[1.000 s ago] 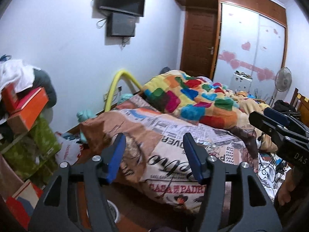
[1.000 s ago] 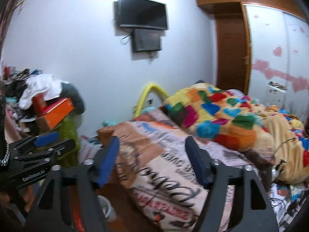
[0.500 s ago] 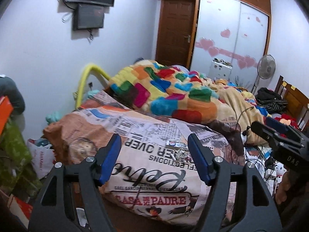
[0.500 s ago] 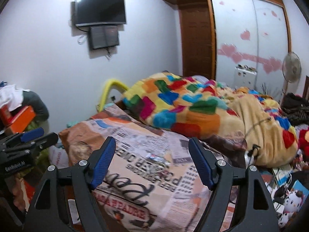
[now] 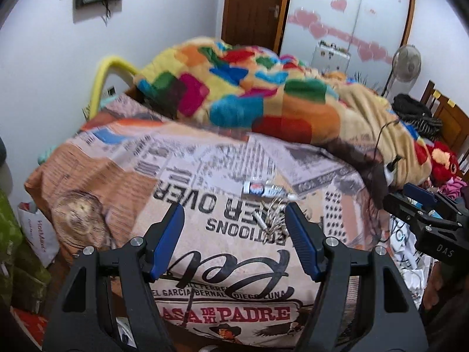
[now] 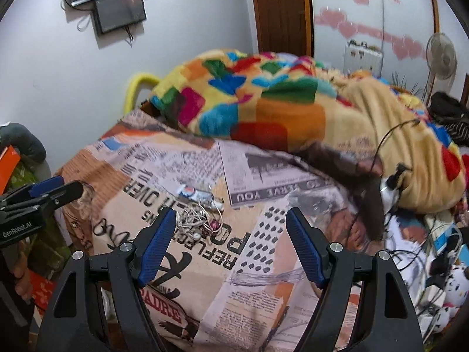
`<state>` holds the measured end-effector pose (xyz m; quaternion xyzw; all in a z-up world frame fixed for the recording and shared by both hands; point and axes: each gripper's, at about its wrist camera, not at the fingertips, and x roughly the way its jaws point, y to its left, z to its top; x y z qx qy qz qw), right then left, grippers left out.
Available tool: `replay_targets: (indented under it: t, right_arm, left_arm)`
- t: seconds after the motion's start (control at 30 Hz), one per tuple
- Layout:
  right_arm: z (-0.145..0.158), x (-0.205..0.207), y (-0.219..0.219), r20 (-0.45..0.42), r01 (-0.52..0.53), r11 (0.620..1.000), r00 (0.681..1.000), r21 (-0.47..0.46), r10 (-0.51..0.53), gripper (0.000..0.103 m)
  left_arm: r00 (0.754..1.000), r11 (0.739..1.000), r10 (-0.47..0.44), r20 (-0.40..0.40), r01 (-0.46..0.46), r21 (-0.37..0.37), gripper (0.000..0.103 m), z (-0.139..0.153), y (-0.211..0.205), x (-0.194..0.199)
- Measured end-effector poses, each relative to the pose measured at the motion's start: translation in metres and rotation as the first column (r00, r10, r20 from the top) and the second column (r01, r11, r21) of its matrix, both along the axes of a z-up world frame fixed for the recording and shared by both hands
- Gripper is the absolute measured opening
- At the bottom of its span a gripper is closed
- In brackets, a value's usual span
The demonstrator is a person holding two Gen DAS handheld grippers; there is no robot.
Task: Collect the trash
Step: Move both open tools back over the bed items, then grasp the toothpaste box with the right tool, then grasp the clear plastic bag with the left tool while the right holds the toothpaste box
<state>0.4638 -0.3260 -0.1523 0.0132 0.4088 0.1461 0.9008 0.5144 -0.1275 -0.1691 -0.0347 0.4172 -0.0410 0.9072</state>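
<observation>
A crumpled wrapper (image 5: pixel 263 189) lay on the newsprint bedspread (image 5: pixel 187 176), just beyond a tangle of white earphone cords (image 6: pixel 199 220). It looked light, thin and crinkly; pinching its middle seemed best. The left gripper (image 5: pixel 234 240), whose jaws had just been opening, and the right gripper (image 6: pixel 231 240) both stood wide and empty.

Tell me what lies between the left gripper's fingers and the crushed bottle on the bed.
In the left wrist view, a tangle of white earphone cords lies between the left gripper and the bottle.

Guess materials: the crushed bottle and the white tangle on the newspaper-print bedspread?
Crushed bottle: likely thin clear plastic, glossy, flattened, with a printed label. White tangle: looks like rubbery-coated earphone cord, thin looping strands with small buds. Newspaper-print bedspread: soft matte fabric, draped and creased.
</observation>
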Motion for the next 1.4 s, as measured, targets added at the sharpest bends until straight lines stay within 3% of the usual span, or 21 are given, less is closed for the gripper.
replay_targets:
  t: [0.3, 0.47, 0.6, 0.77, 0.93, 1.0, 1.13, 1.17, 1.4]
  right_arm:
    - [-0.052, 0.055, 0.007, -0.101, 0.000, 1.000, 0.995, 0.024, 0.002, 0.075]
    - [-0.066, 0.088, 0.025, -0.137, -0.069, 0.995, 0.987, 0.067, 0.077, 0.075]
    - [-0.080, 0.107, 0.057, -0.157, -0.185, 0.983, 0.970, 0.003, 0.183, 0.075]
    - [-0.107, 0.115, 0.092, -0.210, -0.330, 0.939, 0.929, -0.101, 0.304, 0.074]
    - [-0.121, 0.122, 0.094, -0.263, -0.342, 0.932, 0.916, -0.120, 0.302, 0.054]
    - [-0.119, 0.123, 0.091, -0.269, -0.339, 0.935, 0.915, -0.108, 0.300, 0.029]
    - [-0.105, 0.119, 0.083, -0.225, -0.317, 0.944, 0.930, -0.087, 0.292, 0.020]
    - [-0.100, 0.117, 0.080, -0.212, -0.313, 0.946, 0.933, -0.081, 0.290, 0.005]
    - [-0.061, 0.112, 0.052, -0.087, -0.206, 0.978, 0.974, 0.035, 0.208, 0.005]
  left_arm:
    - [0.996, 0.999, -0.002, -0.091, -0.001, -0.033, 0.070, -0.060, 0.007, 0.049]
    - [0.993, 0.999, 0.004, -0.120, -0.010, -0.052, 0.070, -0.083, 0.010, 0.068]
    - [0.989, 0.999, 0.011, -0.145, -0.018, -0.042, 0.070, -0.099, 0.014, 0.076]
    - [0.985, 0.998, 0.026, -0.169, -0.036, -0.054, 0.070, -0.111, 0.024, 0.075]
    - [0.984, 0.997, 0.036, -0.172, -0.046, -0.057, 0.070, -0.114, 0.031, 0.073]
    - [0.984, 0.997, 0.036, -0.172, -0.048, -0.063, 0.070, -0.113, 0.032, 0.072]
    - [0.986, 0.998, 0.027, -0.165, -0.037, -0.057, 0.070, -0.110, 0.030, 0.071]
    - [0.986, 0.998, 0.022, -0.164, -0.032, -0.060, 0.070, -0.109, 0.029, 0.071]
    - [0.984, 0.994, -0.011, -0.179, -0.009, -0.109, 0.070, -0.108, 0.023, 0.081]
